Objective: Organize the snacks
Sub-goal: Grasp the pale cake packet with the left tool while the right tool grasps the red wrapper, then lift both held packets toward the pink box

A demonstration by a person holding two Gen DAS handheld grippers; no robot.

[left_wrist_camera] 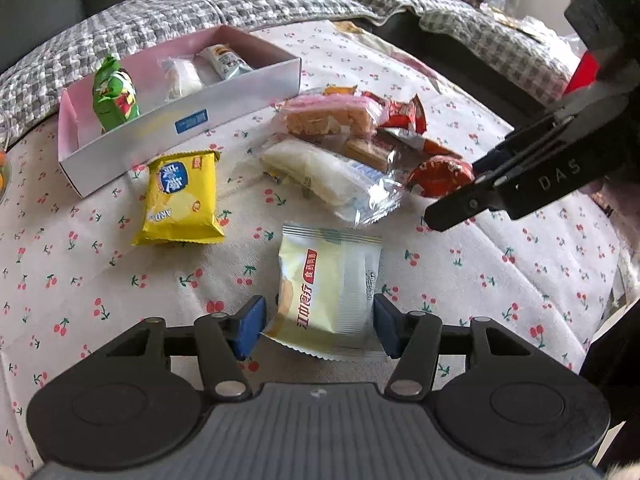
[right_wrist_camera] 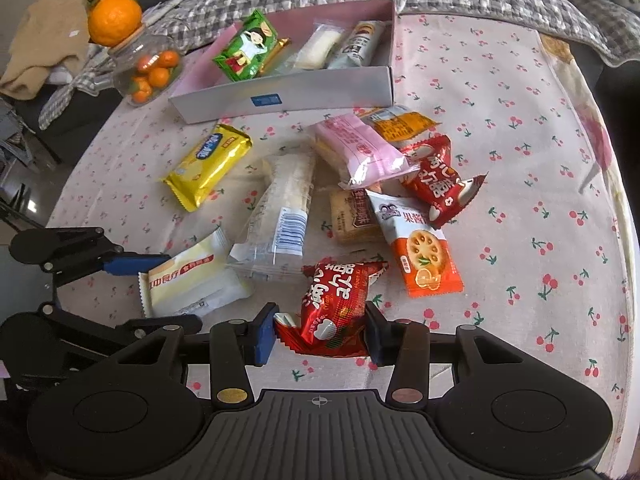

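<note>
Left wrist: our left gripper (left_wrist_camera: 318, 330) straddles the cream packet (left_wrist_camera: 326, 298) near the table's front edge, pads at its sides, grip uncertain; the box (left_wrist_camera: 240, 100) sits toward the far edge. Right wrist: our right gripper (right_wrist_camera: 320, 334) pinches the red packet (right_wrist_camera: 334, 308), ready for boxing.

Cherry-print bench (right_wrist_camera: 520, 160) strewn with snacks

A shallow box (right_wrist_camera: 320, 90), a yellow packet (right_wrist_camera: 208, 166), a clear long wrapper (right_wrist_camera: 280, 208), a pink packet (right_wrist_camera: 360, 152) and a jar of oranges (right_wrist_camera: 148, 68) lie on it.
</note>
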